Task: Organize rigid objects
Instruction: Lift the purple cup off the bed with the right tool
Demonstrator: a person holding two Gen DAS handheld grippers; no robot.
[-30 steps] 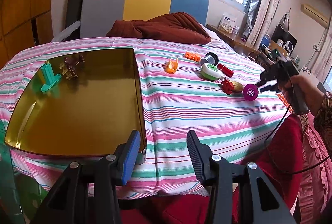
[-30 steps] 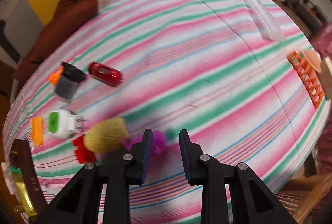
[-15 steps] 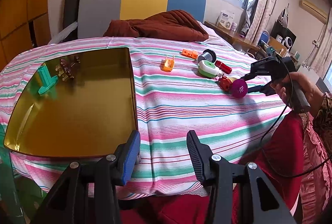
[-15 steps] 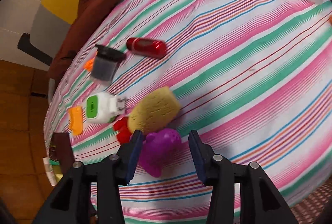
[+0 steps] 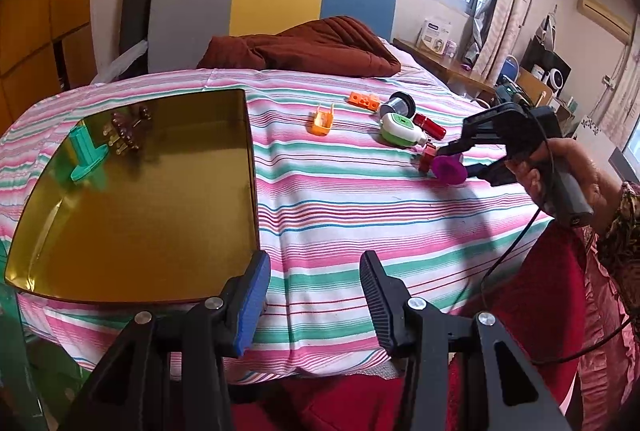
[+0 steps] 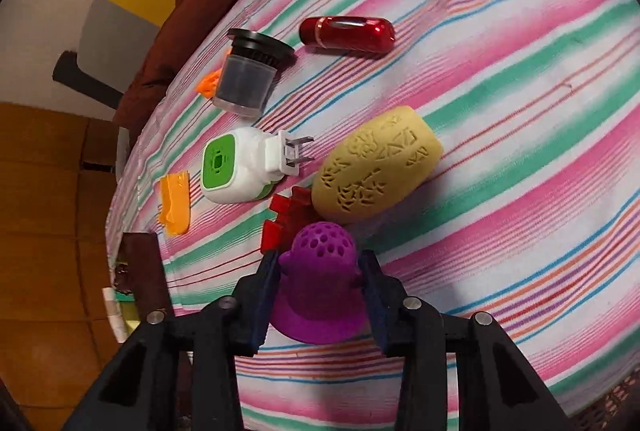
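A purple perforated piece [image 6: 320,283] lies on the striped tablecloth [image 6: 500,111], also visible in the left wrist view as the purple piece [image 5: 450,169]. My right gripper [image 6: 320,259] straddles it, jaws closing, and both pads touch its sides. Just beyond it lie a red toothed piece [image 6: 288,215] and a yellow carved oval [image 6: 376,171]. My left gripper [image 5: 313,263] hangs open with nothing in it over the table's near edge, by the gold tray [image 5: 140,211]. The tray holds a teal piece [image 5: 86,155] and a brown piece [image 5: 126,131].
Further out lie a white-and-green plug [image 6: 236,167], a grey cup with a black lid [image 6: 248,79], a red capsule [image 6: 348,33], an orange clip [image 6: 175,205] and an orange block [image 5: 362,100]. A brown quilt [image 5: 304,47] is bunched at the far edge.
My right gripper tipped downward and moved in over the purple piece; its jaws widened and now sit around it. The left gripper stayed put.
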